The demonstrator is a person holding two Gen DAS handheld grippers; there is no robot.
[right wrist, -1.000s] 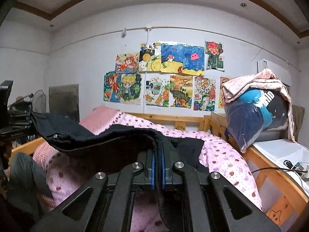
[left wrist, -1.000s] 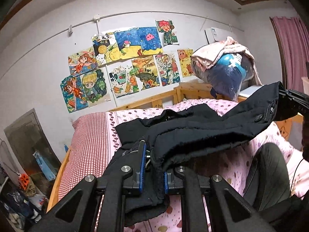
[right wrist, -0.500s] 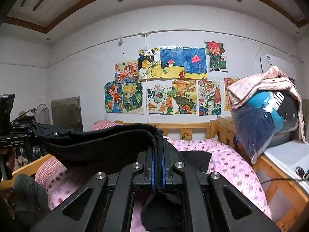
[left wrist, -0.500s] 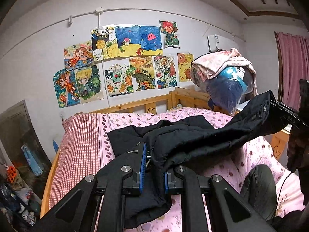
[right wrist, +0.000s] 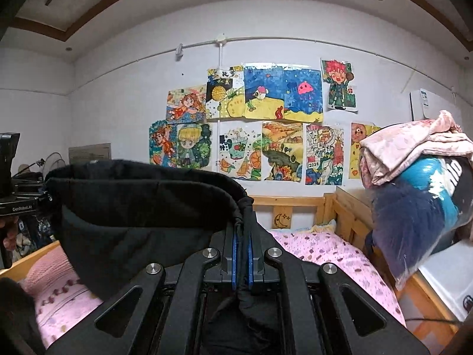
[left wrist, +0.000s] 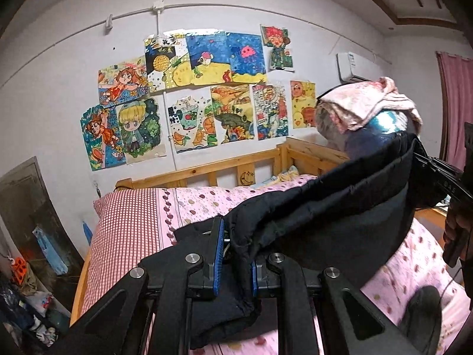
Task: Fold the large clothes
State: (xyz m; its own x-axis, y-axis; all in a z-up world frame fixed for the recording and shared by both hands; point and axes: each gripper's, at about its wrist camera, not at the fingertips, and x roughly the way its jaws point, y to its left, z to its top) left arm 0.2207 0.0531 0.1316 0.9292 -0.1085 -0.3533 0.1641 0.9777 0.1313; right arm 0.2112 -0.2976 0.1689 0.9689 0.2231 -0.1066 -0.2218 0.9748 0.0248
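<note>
Black garment [left wrist: 325,207] hangs stretched between the two grippers above the bed [left wrist: 207,204]. The left gripper [left wrist: 235,254] has its blue-padded jaws clamped on a thick bunched edge, a fold drooping below them. The right gripper [right wrist: 242,254] pinches a gathered edge with its jaws almost together. In the right wrist view the other tool, far left, reads "GenRobot.AI". One of the wall drawings [right wrist: 323,153] carries "2024". A clear plastic bag [right wrist: 419,216] beside the bed holds dark blue and teal fabric, with a pink cloth [right wrist: 414,145] draped on top.
</note>
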